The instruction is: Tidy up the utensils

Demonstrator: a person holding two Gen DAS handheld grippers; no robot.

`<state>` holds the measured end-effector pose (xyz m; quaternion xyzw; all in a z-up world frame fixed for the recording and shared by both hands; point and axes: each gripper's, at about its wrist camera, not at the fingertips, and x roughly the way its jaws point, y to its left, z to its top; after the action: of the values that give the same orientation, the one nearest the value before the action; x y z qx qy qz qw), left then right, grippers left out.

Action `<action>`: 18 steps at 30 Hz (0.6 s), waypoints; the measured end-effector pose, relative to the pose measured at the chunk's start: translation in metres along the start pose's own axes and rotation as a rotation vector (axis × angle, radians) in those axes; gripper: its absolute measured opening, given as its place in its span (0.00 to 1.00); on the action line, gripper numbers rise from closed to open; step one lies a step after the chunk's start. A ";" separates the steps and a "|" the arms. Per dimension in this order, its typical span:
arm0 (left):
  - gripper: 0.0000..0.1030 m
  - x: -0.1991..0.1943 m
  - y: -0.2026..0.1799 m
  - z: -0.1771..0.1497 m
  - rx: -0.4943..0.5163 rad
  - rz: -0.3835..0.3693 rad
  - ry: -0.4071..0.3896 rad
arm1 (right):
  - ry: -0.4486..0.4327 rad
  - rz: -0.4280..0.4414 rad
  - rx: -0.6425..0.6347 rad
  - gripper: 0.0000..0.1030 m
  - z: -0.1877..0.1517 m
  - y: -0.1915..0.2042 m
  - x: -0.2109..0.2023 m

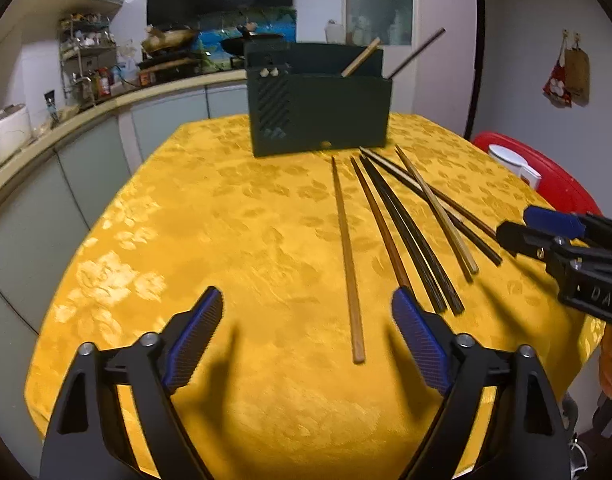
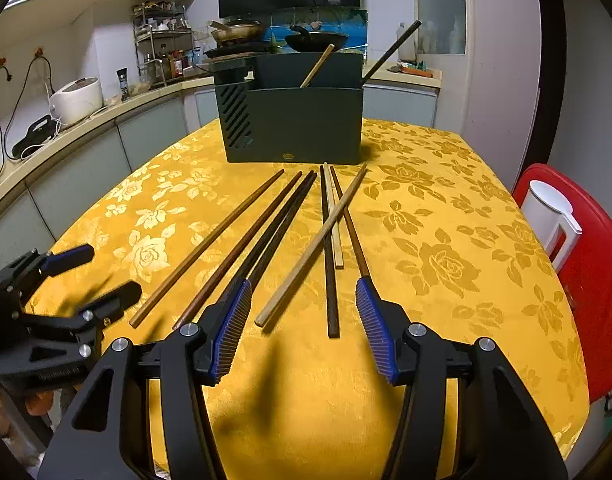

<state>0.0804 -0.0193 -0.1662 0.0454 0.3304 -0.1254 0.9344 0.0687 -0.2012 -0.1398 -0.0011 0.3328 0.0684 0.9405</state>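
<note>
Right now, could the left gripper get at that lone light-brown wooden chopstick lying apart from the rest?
Probably yes: the left gripper is open, the light-brown wooden chopstick lies ahead between its fingers, nothing covering it.

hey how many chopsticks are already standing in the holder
2. A light chopstick leans near the middle of the dark holder; a dark chopstick leans at its right end. More could be hidden inside.

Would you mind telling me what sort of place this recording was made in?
Most likely a home kitchen: a wok on the stove, a rice cooker on the counter, and a spice rack behind the yellow-clothed table.
</note>
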 end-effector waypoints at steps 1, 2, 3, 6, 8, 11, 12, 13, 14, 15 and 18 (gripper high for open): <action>0.68 0.004 -0.001 -0.002 0.000 -0.007 0.014 | 0.001 -0.002 0.001 0.51 0.000 0.000 0.000; 0.61 0.006 -0.002 -0.004 -0.001 -0.010 0.024 | 0.002 -0.003 0.002 0.51 -0.001 -0.001 0.001; 0.59 0.009 -0.003 -0.006 -0.001 -0.014 0.035 | 0.003 -0.003 0.002 0.50 -0.001 -0.001 0.001; 0.51 0.012 -0.005 -0.010 0.001 -0.011 0.040 | 0.006 -0.005 0.005 0.49 -0.001 -0.001 0.003; 0.42 0.012 -0.007 -0.011 0.011 -0.006 0.036 | 0.014 0.000 0.007 0.45 -0.002 -0.001 0.005; 0.30 0.010 -0.010 -0.012 0.023 -0.002 0.027 | 0.032 0.014 0.016 0.40 -0.005 0.001 0.008; 0.29 0.010 -0.012 -0.013 0.030 -0.004 0.023 | 0.037 0.018 0.017 0.38 -0.005 0.002 0.009; 0.27 0.010 -0.013 -0.013 0.033 -0.003 0.021 | 0.043 0.024 0.015 0.37 -0.006 0.004 0.010; 0.24 0.009 -0.014 -0.013 0.036 -0.004 0.020 | 0.046 0.026 0.012 0.36 -0.007 0.005 0.011; 0.24 0.009 -0.015 -0.013 0.038 -0.006 0.019 | 0.048 0.029 0.010 0.35 -0.008 0.007 0.012; 0.22 0.009 -0.016 -0.014 0.041 -0.006 0.016 | 0.051 0.038 0.009 0.32 -0.010 0.013 0.014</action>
<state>0.0751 -0.0343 -0.1826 0.0644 0.3355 -0.1345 0.9302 0.0712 -0.1866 -0.1556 0.0076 0.3572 0.0850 0.9301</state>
